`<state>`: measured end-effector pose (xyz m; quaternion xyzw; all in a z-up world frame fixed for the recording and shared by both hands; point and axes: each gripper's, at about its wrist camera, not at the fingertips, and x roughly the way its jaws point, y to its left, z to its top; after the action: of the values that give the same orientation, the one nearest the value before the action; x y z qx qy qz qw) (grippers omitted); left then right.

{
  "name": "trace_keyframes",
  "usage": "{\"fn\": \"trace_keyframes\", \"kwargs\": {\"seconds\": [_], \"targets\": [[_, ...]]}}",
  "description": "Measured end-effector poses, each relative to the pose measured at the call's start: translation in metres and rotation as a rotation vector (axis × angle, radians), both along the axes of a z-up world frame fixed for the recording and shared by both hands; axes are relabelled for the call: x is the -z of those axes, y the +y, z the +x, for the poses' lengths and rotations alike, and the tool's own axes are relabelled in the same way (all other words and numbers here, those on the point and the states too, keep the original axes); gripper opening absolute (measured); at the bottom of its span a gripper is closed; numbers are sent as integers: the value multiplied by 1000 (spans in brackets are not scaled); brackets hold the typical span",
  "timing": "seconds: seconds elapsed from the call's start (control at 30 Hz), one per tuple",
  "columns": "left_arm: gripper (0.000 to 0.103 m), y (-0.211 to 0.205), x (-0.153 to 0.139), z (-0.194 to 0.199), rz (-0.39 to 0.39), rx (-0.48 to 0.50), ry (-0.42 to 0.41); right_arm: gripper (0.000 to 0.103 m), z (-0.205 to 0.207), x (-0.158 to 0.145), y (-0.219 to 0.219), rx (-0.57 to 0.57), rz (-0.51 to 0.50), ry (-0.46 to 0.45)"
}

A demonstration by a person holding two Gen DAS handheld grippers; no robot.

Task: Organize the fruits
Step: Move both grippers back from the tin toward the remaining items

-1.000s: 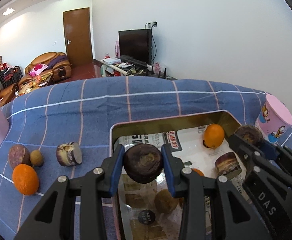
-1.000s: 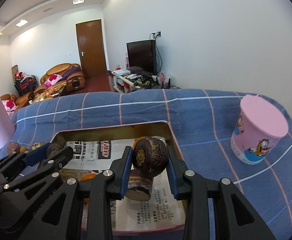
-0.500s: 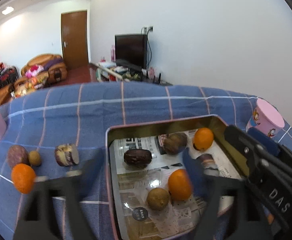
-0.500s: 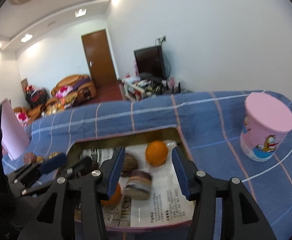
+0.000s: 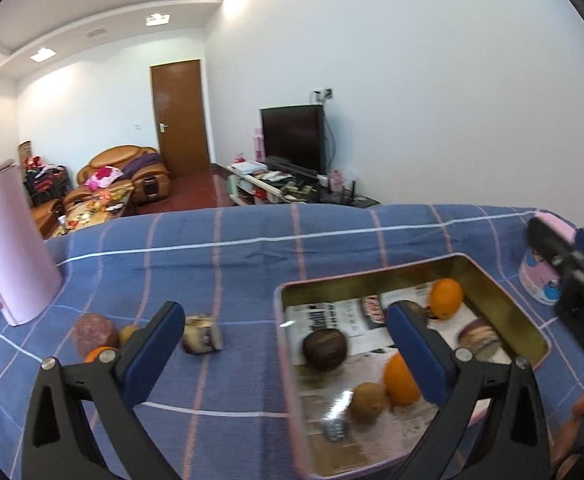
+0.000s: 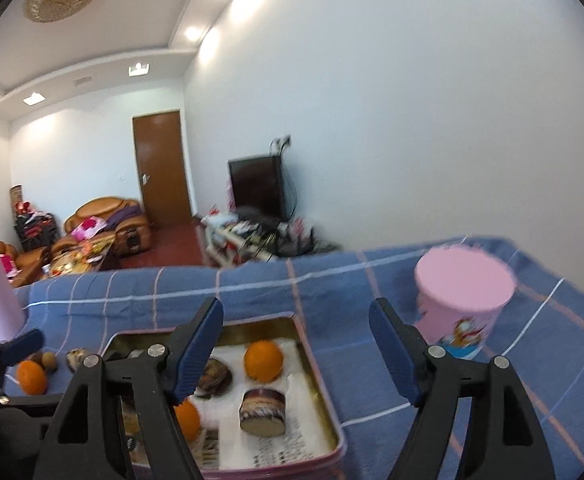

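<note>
We hold both grippers above a table covered in a blue checked cloth [image 5: 251, 248], and both are released, their blue-padded jaws spread wide with nothing between them. Our left gripper [image 5: 287, 344] hangs over the left rim of the metal tin [image 5: 504, 280], and our right gripper [image 6: 296, 340] hangs over the tin's far right corner. The tin sits on the cloth, lined with newspaper [image 5: 332, 316], and it holds most of the fruit: a dark brown wrinkled fruit [image 5: 326, 349] near its left wall, a small brown kiwi-like fruit [image 5: 368, 402] just beside an orange [image 5: 400, 378] toward the near side, a second orange [image 5: 446, 294] at the far right corner, and a purple-skinned cut piece [image 5: 480, 338] near the right wall. In the right wrist view another dark fruit [image 6: 215, 376] lies partly behind the left finger of the right gripper. Out on the cloth, left of the tin, we see a cut purple piece [image 5: 201, 334] lying alone, and farther left a cluster of a reddish-brown round fruit [image 5: 93, 332], a small brown fruit [image 5: 127, 334] and an orange [image 5: 95, 354] partly hidden behind our left finger. A tall pink jug [image 5: 7, 248] stands at the cloth's left side, and a pink cartoon-printed cup [image 6: 460, 304] stands right of the tin, near it but apart.
</note>
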<state>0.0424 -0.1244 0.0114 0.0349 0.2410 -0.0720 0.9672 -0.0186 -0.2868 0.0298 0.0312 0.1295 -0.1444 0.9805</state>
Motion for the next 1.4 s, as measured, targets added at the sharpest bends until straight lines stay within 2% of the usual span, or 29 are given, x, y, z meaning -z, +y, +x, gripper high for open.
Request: {"fn": "trace_keyframes", "kwargs": {"seconds": [0.1,0.23,0.63,1.2,1.4], "targets": [[103,14,1,-2,-13,-35,-11,82,-5,1,4,11,-32,-37],[103,26,5,-4,1,-72,-20,83,-2,5,8,-1,-38,-11],[103,52,13,-18,-31,-50,60,83,-12,10,10,35,-9,27],[103,99,18,-13,-31,-84,101,83,-21,15,66,-45,27,61],[103,132,23,-2,-41,-118,136,83,-11,16,95,-76,22,76]]}}
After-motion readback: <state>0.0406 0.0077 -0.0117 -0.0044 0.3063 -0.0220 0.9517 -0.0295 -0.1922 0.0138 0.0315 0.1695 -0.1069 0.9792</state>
